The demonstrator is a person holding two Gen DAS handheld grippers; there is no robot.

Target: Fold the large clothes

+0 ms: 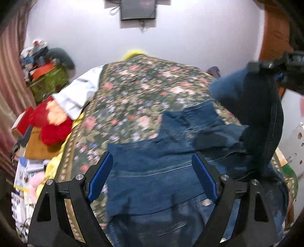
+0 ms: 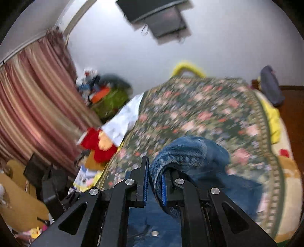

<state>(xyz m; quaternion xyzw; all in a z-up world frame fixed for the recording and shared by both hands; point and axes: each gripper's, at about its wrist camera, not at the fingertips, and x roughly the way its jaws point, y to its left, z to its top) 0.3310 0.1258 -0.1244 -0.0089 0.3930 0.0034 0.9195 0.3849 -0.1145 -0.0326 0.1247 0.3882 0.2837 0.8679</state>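
A pair of blue jeans (image 1: 155, 174) lies on a floral bedspread (image 1: 136, 95) at the near end of the bed. My left gripper (image 1: 152, 167) is open, its blue pads wide apart just above the jeans, holding nothing. My right gripper (image 2: 154, 182) is shut on a fold of the jeans (image 2: 182, 152) and holds it lifted above the bed. In the left wrist view the right gripper (image 1: 281, 70) appears at the upper right with the raised denim leg (image 1: 262, 117) hanging from it.
A white garment (image 1: 79, 93) and a red plush toy (image 1: 51, 123) lie at the bed's left edge. Boxes and clutter (image 1: 43, 72) stand by the striped curtain (image 2: 32, 98). A yellow sheet (image 2: 273, 121) and dark cloth (image 2: 269, 85) lie at the right. A screen (image 1: 138, 9) hangs on the wall.
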